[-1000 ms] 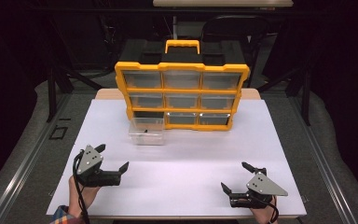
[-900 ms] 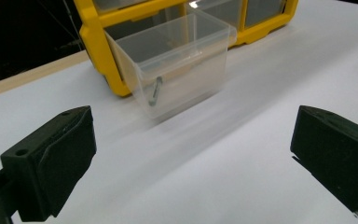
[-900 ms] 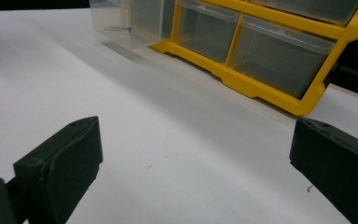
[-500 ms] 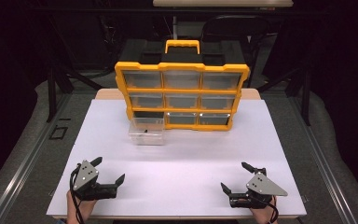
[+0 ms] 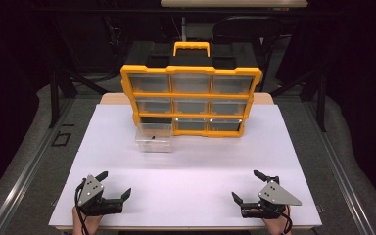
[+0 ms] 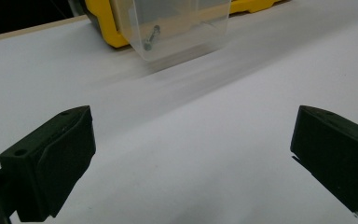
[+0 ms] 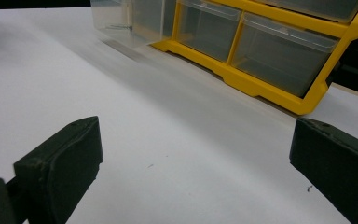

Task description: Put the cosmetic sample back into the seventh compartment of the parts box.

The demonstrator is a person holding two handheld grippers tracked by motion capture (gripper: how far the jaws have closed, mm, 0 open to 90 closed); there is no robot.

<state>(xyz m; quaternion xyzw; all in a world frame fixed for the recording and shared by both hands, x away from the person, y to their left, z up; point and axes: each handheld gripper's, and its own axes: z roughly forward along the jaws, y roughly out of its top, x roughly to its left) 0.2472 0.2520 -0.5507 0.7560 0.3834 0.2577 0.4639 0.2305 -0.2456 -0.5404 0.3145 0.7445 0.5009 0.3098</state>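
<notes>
On the white counter [image 5: 186, 166] stands a yellow organizer [image 5: 191, 100] with clear drawers, at the far side. One clear drawer [image 5: 154, 137] is taken out and sits just in front of its lower left corner, with a small screw [image 6: 151, 37] inside. The left gripper [image 5: 115, 186] and the right gripper [image 5: 244, 185] rest near the front edge, well apart, both with jaws spread wide and holding nothing.
</notes>
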